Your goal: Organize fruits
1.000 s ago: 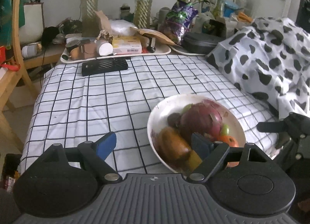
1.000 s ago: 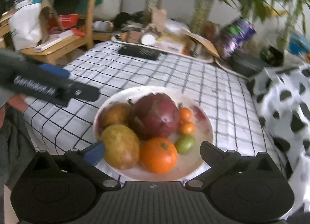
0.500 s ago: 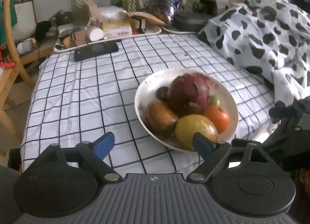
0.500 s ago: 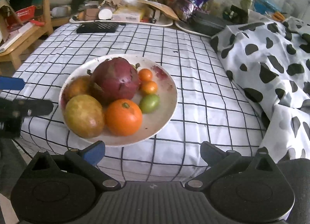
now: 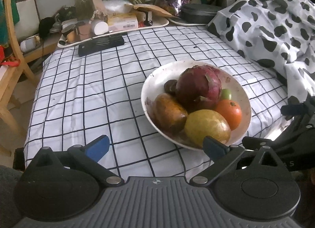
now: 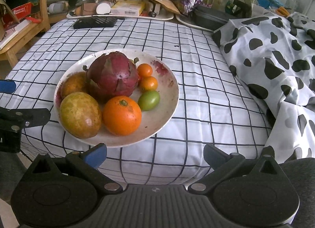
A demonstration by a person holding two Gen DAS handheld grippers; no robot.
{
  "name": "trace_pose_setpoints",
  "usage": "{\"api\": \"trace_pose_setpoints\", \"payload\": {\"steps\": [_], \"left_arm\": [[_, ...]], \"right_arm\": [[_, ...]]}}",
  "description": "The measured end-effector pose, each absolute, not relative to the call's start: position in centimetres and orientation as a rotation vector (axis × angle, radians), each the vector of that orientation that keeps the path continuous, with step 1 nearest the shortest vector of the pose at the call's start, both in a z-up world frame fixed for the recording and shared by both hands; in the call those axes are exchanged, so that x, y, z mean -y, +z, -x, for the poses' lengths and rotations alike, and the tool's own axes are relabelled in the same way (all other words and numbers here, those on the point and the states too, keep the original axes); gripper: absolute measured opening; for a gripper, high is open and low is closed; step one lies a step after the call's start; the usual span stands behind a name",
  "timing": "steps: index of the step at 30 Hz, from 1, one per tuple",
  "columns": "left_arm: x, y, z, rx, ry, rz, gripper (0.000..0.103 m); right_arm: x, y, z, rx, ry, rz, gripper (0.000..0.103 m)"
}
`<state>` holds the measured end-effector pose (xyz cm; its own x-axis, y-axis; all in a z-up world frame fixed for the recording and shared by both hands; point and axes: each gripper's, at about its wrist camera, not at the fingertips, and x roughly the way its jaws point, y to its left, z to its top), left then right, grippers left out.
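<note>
The left hand-held gripper (image 5: 155,147) has just been spreading its jaws and now stands released, nothing between them; a second ago one finger overlapped the fruit. The right hand-held gripper (image 6: 155,156) gapes empty. The white bowl (image 6: 167,98) on the checked bedsheet (image 6: 196,70) holds a dragon fruit (image 6: 114,76), orange (image 6: 122,115), mangoes and small tomatoes

i count one white bowl (image 6: 169,98) on the checked cloth. in it i see one dragon fruit (image 6: 113,74), one large orange (image 6: 122,115), two yellow-brown mangoes (image 6: 80,114) and (image 6: 73,84), two small orange tomatoes (image 6: 144,70) and (image 6: 150,83), and one green one (image 6: 149,100). from the left camera i also make out one small dark fruit (image 5: 170,87).
</note>
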<state>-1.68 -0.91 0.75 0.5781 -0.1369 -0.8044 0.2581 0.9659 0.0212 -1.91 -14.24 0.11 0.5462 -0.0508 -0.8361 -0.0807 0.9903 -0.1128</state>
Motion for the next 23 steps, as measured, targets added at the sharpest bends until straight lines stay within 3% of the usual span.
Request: {"api": "trace_pose_setpoints", "payload": {"steps": [23], "left_arm": [[0.97, 0.95, 1.88, -0.914, -0.230, -0.156, 0.103]], "right_arm": [[14.15, -0.02, 1.91, -0.996, 0.023, 0.148, 0.103]]}}
